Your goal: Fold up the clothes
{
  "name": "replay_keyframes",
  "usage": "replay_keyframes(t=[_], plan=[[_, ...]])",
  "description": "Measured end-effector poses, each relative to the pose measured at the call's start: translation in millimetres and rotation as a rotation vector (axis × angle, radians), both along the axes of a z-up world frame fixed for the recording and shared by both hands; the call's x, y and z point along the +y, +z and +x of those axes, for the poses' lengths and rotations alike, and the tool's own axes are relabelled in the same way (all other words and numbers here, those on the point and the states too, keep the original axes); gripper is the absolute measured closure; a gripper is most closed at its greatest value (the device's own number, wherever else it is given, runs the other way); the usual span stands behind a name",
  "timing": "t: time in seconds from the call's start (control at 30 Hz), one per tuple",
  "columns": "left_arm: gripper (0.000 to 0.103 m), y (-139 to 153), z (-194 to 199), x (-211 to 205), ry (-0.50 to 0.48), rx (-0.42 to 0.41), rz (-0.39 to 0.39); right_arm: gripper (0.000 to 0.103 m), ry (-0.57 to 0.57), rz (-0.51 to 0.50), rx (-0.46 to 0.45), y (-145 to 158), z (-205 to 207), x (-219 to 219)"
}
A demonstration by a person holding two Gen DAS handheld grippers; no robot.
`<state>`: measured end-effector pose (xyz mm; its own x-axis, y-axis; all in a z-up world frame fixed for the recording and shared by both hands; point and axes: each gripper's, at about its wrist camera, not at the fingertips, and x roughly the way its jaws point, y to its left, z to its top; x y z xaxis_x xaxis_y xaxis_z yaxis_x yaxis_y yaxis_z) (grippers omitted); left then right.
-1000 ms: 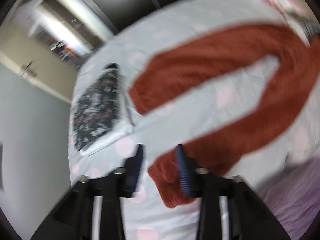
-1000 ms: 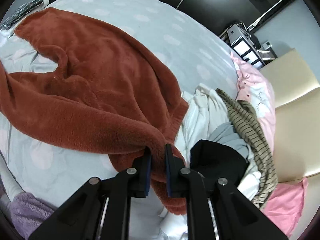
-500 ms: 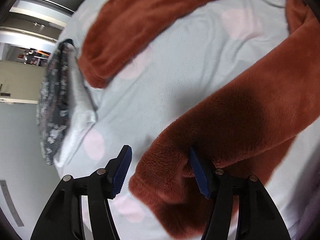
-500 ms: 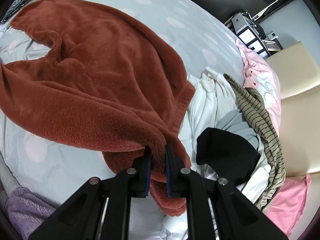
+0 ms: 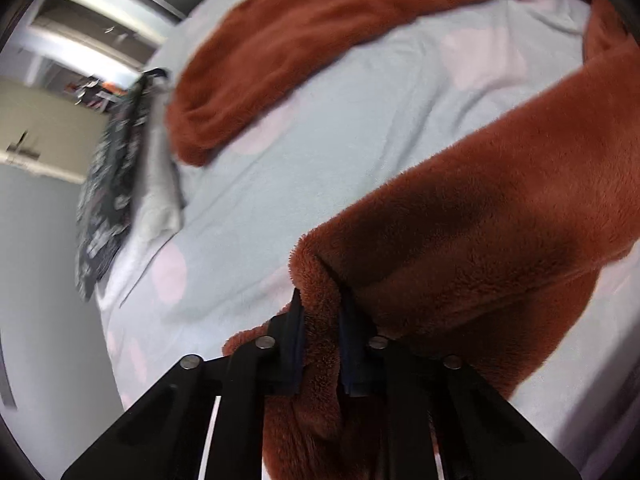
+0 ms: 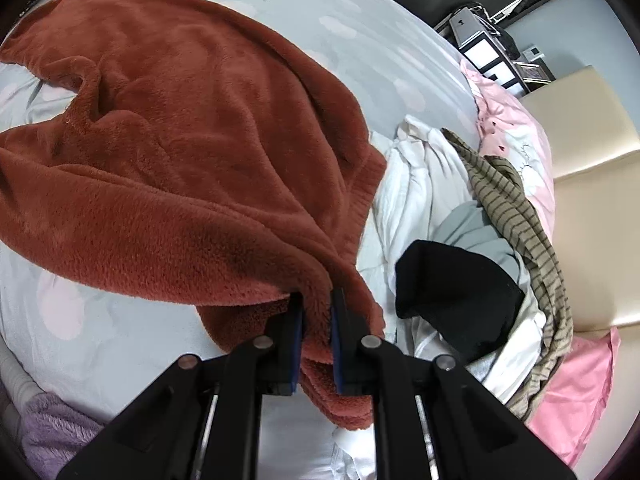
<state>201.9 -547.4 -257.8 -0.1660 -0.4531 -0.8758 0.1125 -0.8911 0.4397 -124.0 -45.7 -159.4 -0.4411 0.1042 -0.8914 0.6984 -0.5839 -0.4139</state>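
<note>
Now both the closing left hand-held gripper (image 5: 320,344) and right hand-held gripper (image 6: 317,342) pinch the rust fleece garment (image 6: 192,152).

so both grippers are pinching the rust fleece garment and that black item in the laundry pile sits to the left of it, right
Not quite: the side is wrong. In the right wrist view the black item lies in the pile to the right of the rust fleece garment, not the left. The rest holds: the right gripper pinches the fleece, and the left gripper is closing on a fold of it.
</note>
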Motion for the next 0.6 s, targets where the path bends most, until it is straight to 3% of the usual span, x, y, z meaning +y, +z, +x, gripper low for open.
replay_keyframes(t=[0.13, 0.47, 0.6], plan=[[0.093, 45.8, 22.7, -11.0, 0.113, 0.115, -0.012, 0.091, 0.006, -0.037, 0.009, 15.0, 13.7, 10.9], [0.093, 212.2, 109.5, -6.9, 0.271, 0.503, -0.043, 0.092, 0.074, -0.172, 0.011, 60.1, 73.8, 45.1], [0.093, 248.0, 151.4, 8.1, 0.307, 0.588, -0.050, 0.092, 0.110, -0.190, 0.005, 68.0, 98.5, 59.5]])
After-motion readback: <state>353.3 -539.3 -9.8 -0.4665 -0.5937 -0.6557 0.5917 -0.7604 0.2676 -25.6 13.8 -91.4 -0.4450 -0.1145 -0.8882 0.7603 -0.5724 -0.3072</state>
